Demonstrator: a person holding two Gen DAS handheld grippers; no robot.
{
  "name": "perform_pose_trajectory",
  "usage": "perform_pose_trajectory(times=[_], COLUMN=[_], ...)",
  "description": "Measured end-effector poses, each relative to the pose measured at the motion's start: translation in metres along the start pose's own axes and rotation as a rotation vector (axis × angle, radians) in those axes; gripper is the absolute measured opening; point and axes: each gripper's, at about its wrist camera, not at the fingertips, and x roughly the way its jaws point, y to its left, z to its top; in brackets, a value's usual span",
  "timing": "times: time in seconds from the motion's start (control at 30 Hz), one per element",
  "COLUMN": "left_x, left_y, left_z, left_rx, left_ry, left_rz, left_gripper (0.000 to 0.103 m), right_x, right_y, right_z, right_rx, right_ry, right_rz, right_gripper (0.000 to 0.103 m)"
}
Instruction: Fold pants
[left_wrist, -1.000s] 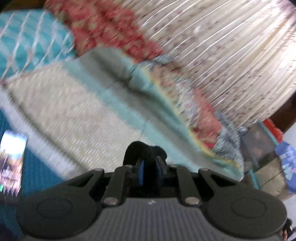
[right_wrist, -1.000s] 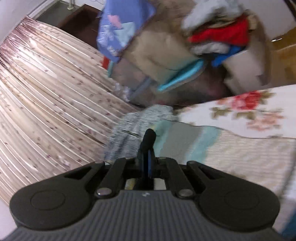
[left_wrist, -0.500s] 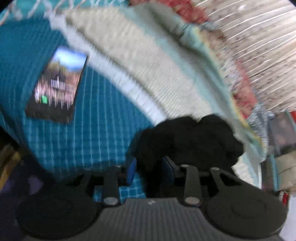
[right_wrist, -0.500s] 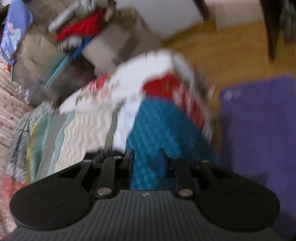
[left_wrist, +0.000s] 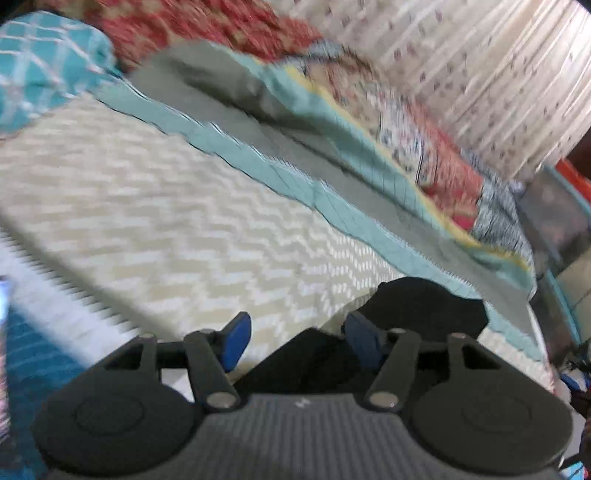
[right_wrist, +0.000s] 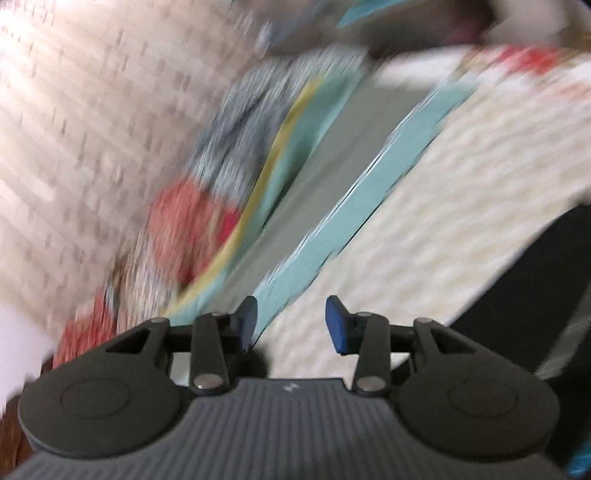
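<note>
- Left wrist view: our left gripper (left_wrist: 295, 341) stood wide open and held nothing. The black pants (left_wrist: 424, 310) lay bunched, soft and matte, on the cream zigzag-weave bedspread (left_wrist: 166, 221), just beyond the right finger.
- Right wrist view: our right gripper (right_wrist: 291, 325) gaped empty too, pants (right_wrist: 535, 280) at right. We judged ourselves between folds; next we needed a fresh hold on an edge.

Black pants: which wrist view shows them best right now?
The left wrist view: the black pants lie bunched on the cream bedspread, just beyond the open left gripper. The right wrist view catches only a blurred dark edge at its right side.
</note>
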Motion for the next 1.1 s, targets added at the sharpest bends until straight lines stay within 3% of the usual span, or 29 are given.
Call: perform_pose_trajectory(times=[0.17,0.23,0.3,0.37,0.4,0.43,0.47,0.5,0.53,0.63,0.73,0.87,0.93,1.0,1.03,1.1], left_x=[0.072,0.084,0.089,0.092,0.094,0.097,0.099,0.099,0.099,0.075,0.031,-0.016,-0.031,-0.04,-0.044,-0.05], left_y=[-0.014,-0.014,-0.02,-0.029,-0.036,-0.042,-0.051,-0.058,-0.066,-0.076,-0.073,-0.075,-0.079,-0.086,-0.089,-0.097], left_z=[0.004,-0.002,-0.008,-0.014,-0.017,-0.021,-0.026,-0.029,-0.033,-0.037,-0.033,-0.047,-0.067,-0.09,-0.102,-0.125], left_rx=[0.036,0.025,0.04,0.045,0.046,0.052,0.075,0.109,0.146,0.181,0.172,0.264,0.328,0.411,0.45,0.543], left_ry=[0.11,0.142,0.149,0.15,0.16,0.179,0.193,0.199,0.2,0.141,0.05,-0.016,-0.009,0.009,0.028,0.069], left_rz=[0.024,-0.001,-0.027,-0.058,-0.083,-0.113,-0.124,-0.117,-0.111,-0.106,-0.161,-0.189,-0.191,-0.189,-0.194,-0.211], left_gripper=[0.051,0.052,0.061,0.079,0.08,0.077,0.053,0.042,0.024,0.019,0.018,0.018,0.019,0.025,0.03,0.037], right_x=[0.114,0.144,0.164,0.18,0.182,0.182,0.18,0.18,0.178,0.153,0.091,0.004,-0.024,-0.038,-0.042,-0.047], right_y=[0.039,0.046,0.054,0.059,0.066,0.073,0.084,0.089,0.095,0.11,0.123,0.107,0.083,0.054,0.039,0.01], right_z=[-0.065,-0.082,-0.099,-0.115,-0.122,-0.125,-0.126,-0.121,-0.119,-0.097,-0.067,-0.046,-0.042,-0.042,-0.044,-0.046], right_rx=[-0.108,-0.142,-0.147,-0.131,-0.143,-0.176,-0.226,-0.263,-0.287,-0.417,-0.558,-0.751,-0.789,-0.773,-0.745,-0.668], right_ry=[0.25,0.295,0.318,0.343,0.337,0.313,0.308,0.317,0.322,0.178,-0.025,-0.245,-0.277,-0.248,-0.236,-0.235], right_rz=[-0.039,-0.065,-0.047,-0.005,-0.005,-0.009,-0.024,-0.034,-0.036,-0.024,-0.001,-0.059,-0.13,-0.218,-0.268,-0.377], right_gripper=[0.043,0.044,0.044,0.047,0.047,0.046,0.024,0.013,0.012,0.012,0.012,0.013,0.018,0.037,0.054,0.058])
